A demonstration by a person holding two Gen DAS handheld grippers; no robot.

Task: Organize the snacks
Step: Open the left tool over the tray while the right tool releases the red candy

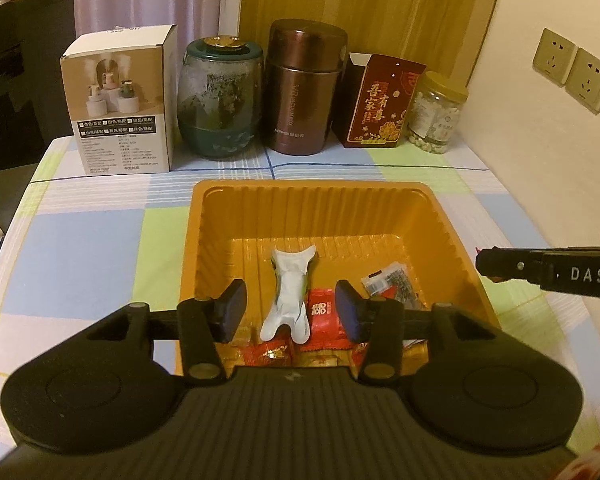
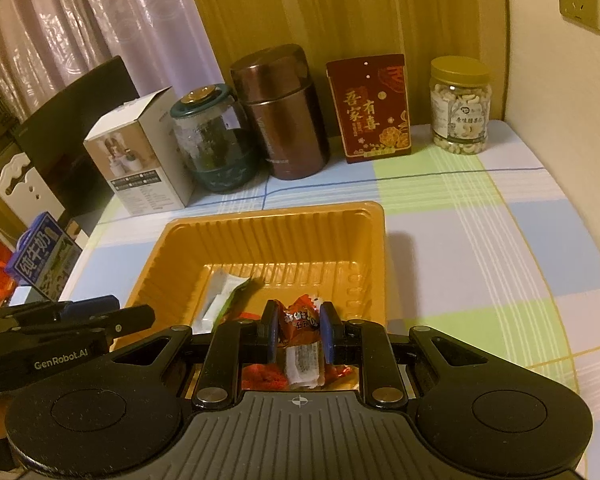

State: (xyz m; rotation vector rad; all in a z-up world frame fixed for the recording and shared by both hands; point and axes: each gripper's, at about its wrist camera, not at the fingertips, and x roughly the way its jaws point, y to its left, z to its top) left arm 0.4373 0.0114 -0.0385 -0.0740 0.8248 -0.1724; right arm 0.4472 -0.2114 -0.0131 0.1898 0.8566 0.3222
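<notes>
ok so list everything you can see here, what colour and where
tray: 1, orange plastic, table centre
white packet: 1, pale, lying in the tray
red candy wrappers: several, count unclear, tray's near end
clear printed packet: 1, in tray, right side
humidifier box: 1, white, back left
glass jar: 1, teal lid and base, back row
metal canister: 1, brown, back centre
red gift box: 1, gold lettering, back right
cashew jar: 1, clear, gold lid, far right
tablecloth: 1, pastel checks
wall sockets: 2, beige
left tongs: open over the tray
right tongs: shut on red candy
</notes>
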